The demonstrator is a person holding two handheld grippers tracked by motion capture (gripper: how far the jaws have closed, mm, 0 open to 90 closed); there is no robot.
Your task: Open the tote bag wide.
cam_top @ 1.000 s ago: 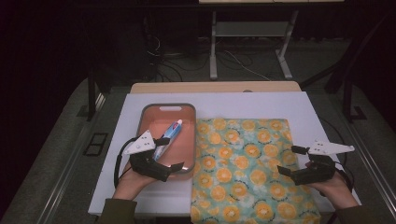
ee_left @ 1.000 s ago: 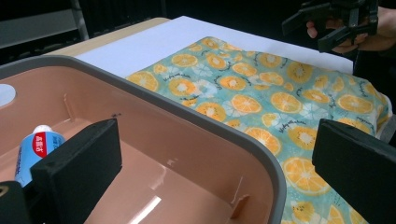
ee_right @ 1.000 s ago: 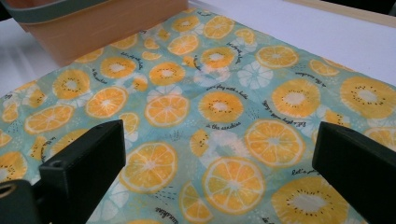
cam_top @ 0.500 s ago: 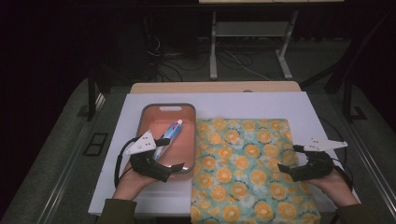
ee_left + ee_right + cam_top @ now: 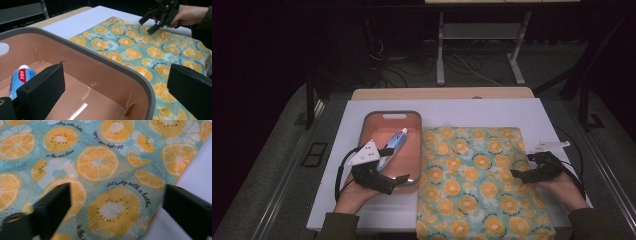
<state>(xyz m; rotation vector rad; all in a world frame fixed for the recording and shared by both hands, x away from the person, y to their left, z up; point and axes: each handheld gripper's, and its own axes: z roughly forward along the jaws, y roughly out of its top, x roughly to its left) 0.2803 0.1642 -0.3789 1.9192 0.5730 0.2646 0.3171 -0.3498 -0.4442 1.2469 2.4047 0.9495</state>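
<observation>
Cloth [image 5: 479, 182] printed with orange slices lies flat on the white surface [image 5: 512, 112], covering its right half and reaching the near edge. Just left of it, touching its edge, sits a pink tray [image 5: 384, 120] with a grey rim, and a toothpaste tube [image 5: 394, 140] lies inside on the tray floor.

The left hand-held gripper [image 5: 392, 181] hovers at the tray's near right corner with its jaws spread wide; in the left gripper view one jaw hangs over the tray interior and the other over the cloth, with the tray rim [image 5: 120, 66] between them. It holds nothing.

The right hand-held gripper [image 5: 523, 173] sits low over the cloth's right edge, jaws wide apart and empty. In the right gripper view the cloth edge [image 5: 160, 212] runs between the jaws, with bare surface under the right one. Whether the jaws touch the cloth cannot be told.
</observation>
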